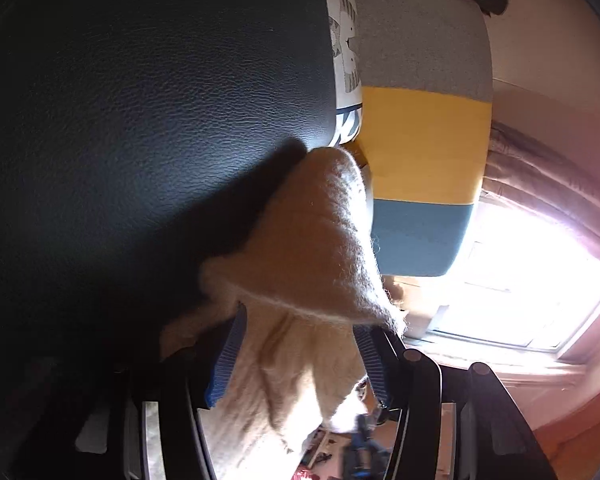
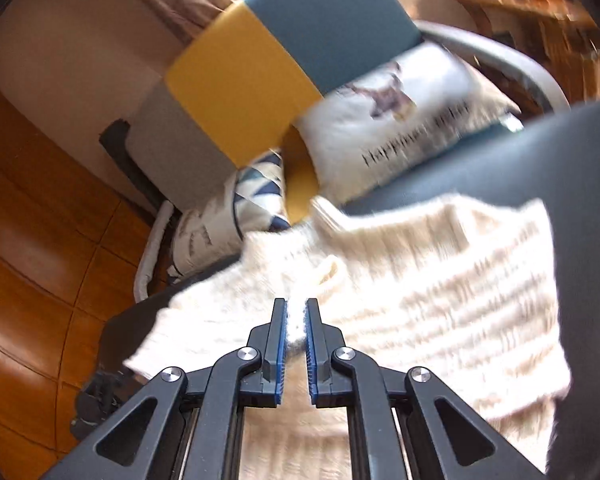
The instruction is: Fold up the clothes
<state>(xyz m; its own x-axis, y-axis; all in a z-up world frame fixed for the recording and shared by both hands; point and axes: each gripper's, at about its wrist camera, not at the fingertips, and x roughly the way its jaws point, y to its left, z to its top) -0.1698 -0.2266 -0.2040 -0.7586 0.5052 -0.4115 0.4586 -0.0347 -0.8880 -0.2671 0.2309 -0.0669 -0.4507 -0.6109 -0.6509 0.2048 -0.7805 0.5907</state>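
I am holding a cream knitted sweater [image 2: 420,272] over the dark leather seat [image 1: 148,112] of a sofa, with both tools gripping it: the right hand-held gripper [image 2: 296,336] is pinching a ridge of the knit between its blue pads, the jaws nearly together, while the left hand-held gripper [image 1: 300,356] is clamping a thicker bunch of the same sweater [image 1: 308,240], its jaws standing wider around the wad, part of which is rising in a hump ahead of the fingers. The garment is lying partly spread on the seat and partly lifted, one edge trailing toward the printed cushion [image 2: 404,120] and the patterned cushion [image 2: 260,196] leaning against the grey, yellow and blue chair back [image 2: 260,80]. I am judging the risks as these: the fuzzy, loose knit could be slipping out of the right pads, since they are catching only a thin fold; the bulk in the left jaws could be dragging hidden layers along and leaving a crooked fold; and the slick leather could be letting the whole piece slide toward the wooden floor [image 2: 40,240]. The right view is blurring, so the exact edges are hard to place. No basket, box or other container is showing in either view.
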